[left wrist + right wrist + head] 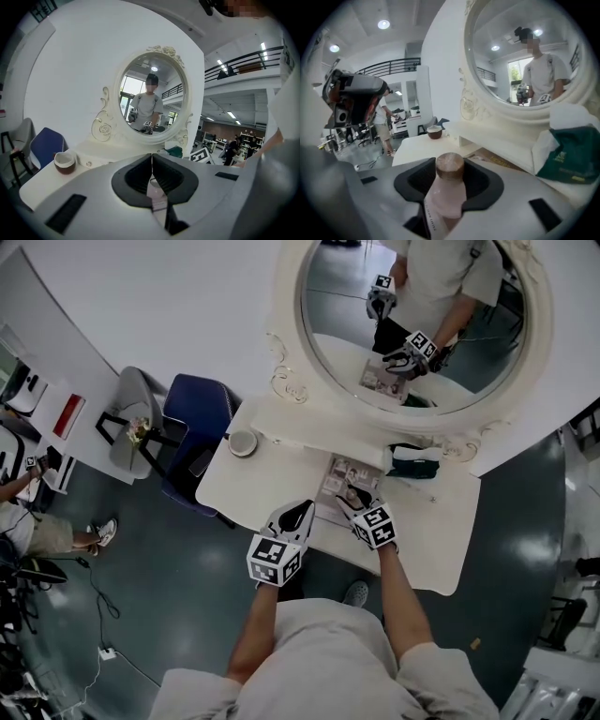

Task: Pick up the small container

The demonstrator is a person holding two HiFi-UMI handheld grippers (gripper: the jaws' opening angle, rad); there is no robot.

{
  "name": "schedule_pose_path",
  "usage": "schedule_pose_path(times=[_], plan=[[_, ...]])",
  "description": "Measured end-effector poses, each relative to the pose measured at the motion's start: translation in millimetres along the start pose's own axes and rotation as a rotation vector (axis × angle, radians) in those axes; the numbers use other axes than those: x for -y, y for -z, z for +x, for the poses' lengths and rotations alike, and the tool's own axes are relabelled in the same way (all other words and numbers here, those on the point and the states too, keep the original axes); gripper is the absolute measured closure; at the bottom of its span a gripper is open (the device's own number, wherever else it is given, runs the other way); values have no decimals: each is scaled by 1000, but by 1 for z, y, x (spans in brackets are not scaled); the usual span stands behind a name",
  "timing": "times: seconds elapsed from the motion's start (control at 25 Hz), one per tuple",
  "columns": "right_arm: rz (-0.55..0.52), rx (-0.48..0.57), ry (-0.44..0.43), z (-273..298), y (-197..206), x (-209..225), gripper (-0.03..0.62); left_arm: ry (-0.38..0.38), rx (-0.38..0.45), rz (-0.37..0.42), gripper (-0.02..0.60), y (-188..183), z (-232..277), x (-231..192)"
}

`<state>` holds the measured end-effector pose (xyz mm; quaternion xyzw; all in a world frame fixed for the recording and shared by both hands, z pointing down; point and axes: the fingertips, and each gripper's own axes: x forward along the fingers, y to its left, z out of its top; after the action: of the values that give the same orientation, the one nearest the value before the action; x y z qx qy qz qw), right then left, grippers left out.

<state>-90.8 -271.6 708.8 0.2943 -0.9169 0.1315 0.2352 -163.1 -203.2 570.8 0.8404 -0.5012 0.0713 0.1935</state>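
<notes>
A small pink bottle (444, 199) with a brown round cap (450, 166) stands between the jaws of my right gripper (449, 180), which are spread wide with dark gaps on both sides of the cap. In the head view that right gripper (354, 498) reaches over the white dressing table (253, 484), by a printed sheet (339, 474); the bottle is hidden under it. My left gripper (298, 515) hangs at the table's front edge. Its pads meet in a thin line in the left gripper view (151, 161), nothing between them.
An ornate oval mirror (412, 324) backs the table. A brown-and-white cup (243, 442) sits at the left end, a green-and-white bag (412, 461) at the right by the mirror base. A blue chair (197, 413) stands left of the table.
</notes>
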Motion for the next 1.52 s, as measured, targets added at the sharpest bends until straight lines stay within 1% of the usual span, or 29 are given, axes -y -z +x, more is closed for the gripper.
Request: schedule_pose_path(times=[0.04,0.12,0.28,0.48,0.52,0.76,0.96,1.28,1.52], plan=[[28,33,41,-1,0,4,445,-5,-2,-1,552,2,-1,-2],[60,81,106,-2,-2,7,445,-13,-7,0,552,4,-3,-4],[86,128,203,-6,0,8,448,-28,-4,4,552,2,-7,-10],[161,148,348,-14,5,10,453,-50,19,-3,552,-4,-9,-19],[167,144,364,-15,6,10,454,-52,21,-3,552,-5,-9,-20],[130,93,330,-15,4,5,456,-60,28,-3,552,-9,-9,-24],[140,74,319,-17,7,5,456,-64,29,7,552,-11,-8,-25],[175,78,304,-21,3,6,456,-81,21,8,552,-11,-7,-32],[155,103,268,-27,-19,7,456,-75,14,17,552,-13,-1,-31]])
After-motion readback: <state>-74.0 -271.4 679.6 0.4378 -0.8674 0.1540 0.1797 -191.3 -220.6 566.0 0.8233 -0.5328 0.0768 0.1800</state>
